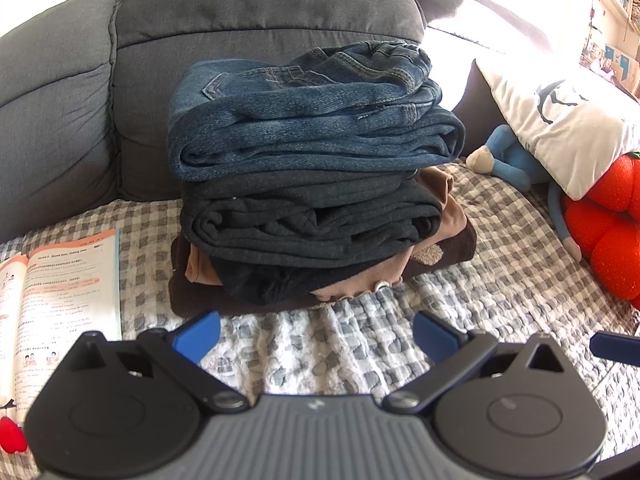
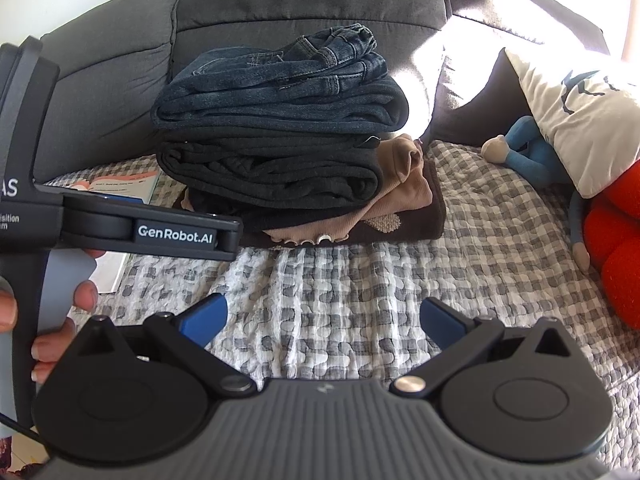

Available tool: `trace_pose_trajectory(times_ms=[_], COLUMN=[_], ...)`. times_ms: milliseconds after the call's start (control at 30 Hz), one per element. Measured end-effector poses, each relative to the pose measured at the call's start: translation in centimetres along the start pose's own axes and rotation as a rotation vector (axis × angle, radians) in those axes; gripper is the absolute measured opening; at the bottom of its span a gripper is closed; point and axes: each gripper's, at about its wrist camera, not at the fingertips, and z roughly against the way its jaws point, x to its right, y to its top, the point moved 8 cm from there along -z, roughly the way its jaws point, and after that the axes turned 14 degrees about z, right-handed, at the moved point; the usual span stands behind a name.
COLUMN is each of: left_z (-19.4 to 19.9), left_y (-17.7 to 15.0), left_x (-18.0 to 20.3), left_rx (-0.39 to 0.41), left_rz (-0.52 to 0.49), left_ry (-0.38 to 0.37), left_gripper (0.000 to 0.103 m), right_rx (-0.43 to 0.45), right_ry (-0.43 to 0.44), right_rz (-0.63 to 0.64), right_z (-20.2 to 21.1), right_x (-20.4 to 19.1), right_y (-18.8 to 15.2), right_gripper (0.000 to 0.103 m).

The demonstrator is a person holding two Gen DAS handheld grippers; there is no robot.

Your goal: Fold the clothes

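Fingers first: my left gripper (image 1: 316, 338) sits at six o'clock in its own view, blue pads spread wide with nothing between them, only the checked quilt (image 1: 360, 344) showing through the gap. My right gripper (image 2: 323, 322) is the same, jaws well apart and empty, low over the quilt. From the right wrist I can also see my left hand (image 2: 52, 320) wrapped on its handle at nine o'clock, so the two tools ride just beside each other; swinging either one inward could knock them together.

Further out, at twelve o'clock, stands the stack of folded clothes (image 1: 316, 184): blue jeans (image 1: 312, 120) on top, a dark folded garment (image 1: 316, 220) under them, and tan and brown pieces (image 1: 436, 216) at the bottom, spilling out toward three o'clock. I judge the folding mostly done, and the pile itself is the hazard. It looks tall for its footprint, and the tan layer is bunched on one side, so the upper folds may not rest level. A push or a one-sided grab at the front edge could slide the jeans off or undo a fold.

At nine o'clock an open book (image 1: 60, 300) lies on the quilt near the stack; at three o'clock a blue doll (image 1: 508, 156), a white pillow (image 1: 560, 128) and a red plush (image 1: 612, 232) would crowd anything set down there. Behind it all is the grey sofa back (image 1: 260, 12).
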Motion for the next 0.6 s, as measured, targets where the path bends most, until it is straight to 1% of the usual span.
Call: trace_pose_trajectory(times_ms=[600], left_z=[0.35], left_y=[0.05], left_x=[0.06], left_rx=[0.003], left_rz=[0.001], left_ry=[-0.01], left_gripper=[0.103], right_rx=[-0.005], right_ry=[0.002], right_rz=[0.008], right_z=[0.0], right_x=[-0.19], right_y=[-0.07], right_gripper=[0.103])
